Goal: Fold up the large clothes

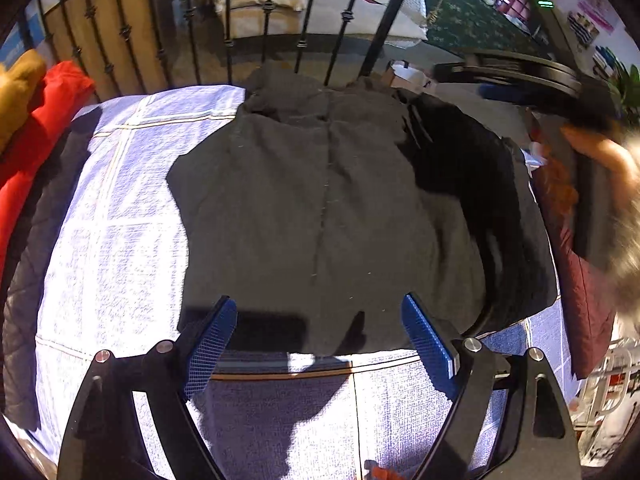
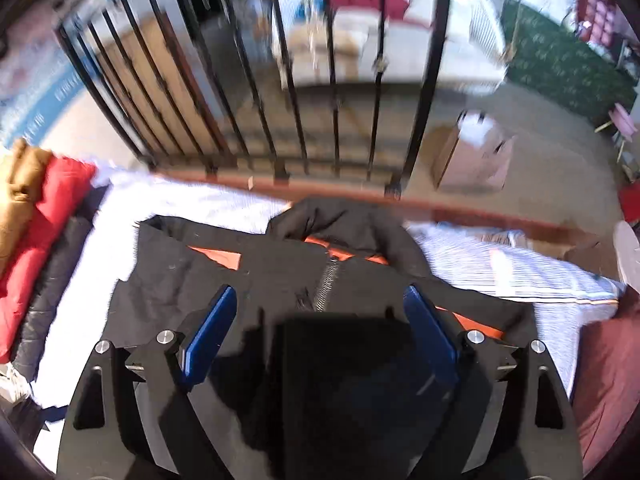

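A large dark jacket (image 1: 320,200) lies spread flat on a pale checked sheet (image 1: 120,200), hood end toward the railing. My left gripper (image 1: 318,300) stands open over the near hem, its blue pads (image 1: 212,336) wide apart with nothing pinched. In the right wrist view the same jacket (image 2: 180,300) shows its zipper (image 2: 326,284), orange lining (image 2: 218,258) and hood (image 2: 340,216). My right gripper (image 2: 319,290) hangs open above the jacket's front, gripping nothing. A hand (image 1: 600,156) shows blurred at the right edge of the left wrist view.
A black iron railing (image 1: 304,20) runs along the far edge of the sheet. Red (image 1: 48,120), mustard (image 1: 20,84) and dark quilted (image 1: 28,260) clothes pile at the left. Maroon quilted fabric (image 1: 580,292) lies at the right. A cardboard box (image 2: 472,156) stands on the floor beyond.
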